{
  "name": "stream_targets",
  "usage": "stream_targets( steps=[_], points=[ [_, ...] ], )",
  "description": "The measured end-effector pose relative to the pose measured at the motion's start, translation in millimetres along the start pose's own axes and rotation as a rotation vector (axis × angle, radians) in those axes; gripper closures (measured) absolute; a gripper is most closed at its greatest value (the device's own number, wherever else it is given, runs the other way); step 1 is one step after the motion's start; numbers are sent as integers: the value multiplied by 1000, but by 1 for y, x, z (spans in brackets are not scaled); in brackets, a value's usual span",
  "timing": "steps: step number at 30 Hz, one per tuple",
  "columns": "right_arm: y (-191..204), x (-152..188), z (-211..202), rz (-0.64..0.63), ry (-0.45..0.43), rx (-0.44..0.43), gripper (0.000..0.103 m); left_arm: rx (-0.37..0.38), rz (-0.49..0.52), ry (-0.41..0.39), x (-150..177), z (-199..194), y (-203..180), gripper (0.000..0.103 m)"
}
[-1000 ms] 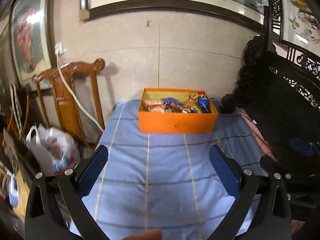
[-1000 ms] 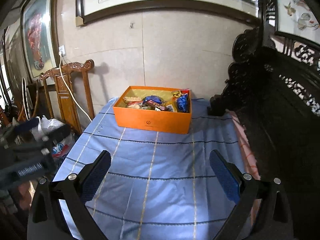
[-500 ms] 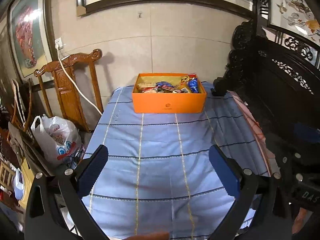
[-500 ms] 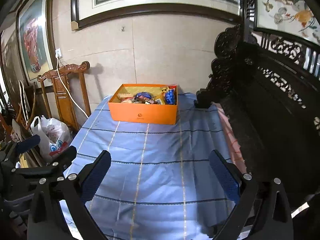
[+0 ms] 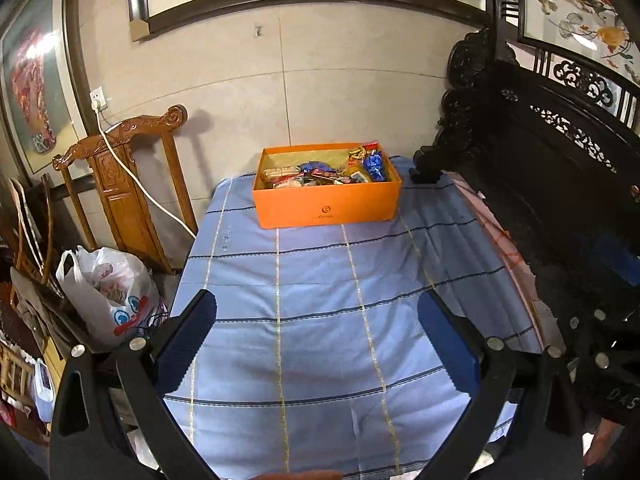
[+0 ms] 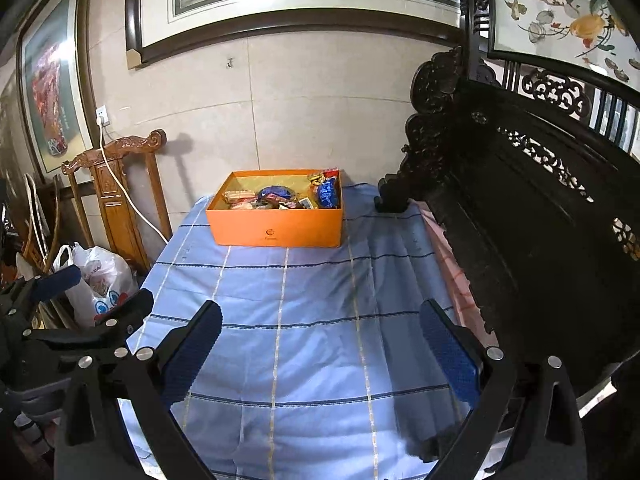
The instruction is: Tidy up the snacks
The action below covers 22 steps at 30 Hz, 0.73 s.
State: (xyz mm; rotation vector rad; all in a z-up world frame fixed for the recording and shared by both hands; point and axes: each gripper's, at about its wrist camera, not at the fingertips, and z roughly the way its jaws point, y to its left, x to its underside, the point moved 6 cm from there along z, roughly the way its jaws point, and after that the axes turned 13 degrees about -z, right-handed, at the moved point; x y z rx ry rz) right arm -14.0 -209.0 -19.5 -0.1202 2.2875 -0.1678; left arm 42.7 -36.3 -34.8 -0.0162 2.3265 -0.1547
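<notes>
Left wrist: both claws spread wide, holding nothing.

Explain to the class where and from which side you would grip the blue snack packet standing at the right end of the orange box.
Probably grip the blue snack packet by its upper edge, coming down from above. It stands propped against the right wall of the orange box, with other snacks crowding its left, so only the top is free. Both the left gripper and right gripper are open and empty.
</notes>
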Motion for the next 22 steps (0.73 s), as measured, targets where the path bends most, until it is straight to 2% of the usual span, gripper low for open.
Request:
stream_targets(
  steps=[11, 22],
  points=[
    [2, -5, -1, -27, -13, -1, 4, -34, -26, -35, -2, -2, 6, 4],
    [4, -10, -1, -56, -26, -17, 4, -66, -61, -20, -3, -3, 17, 4]
  ],
)
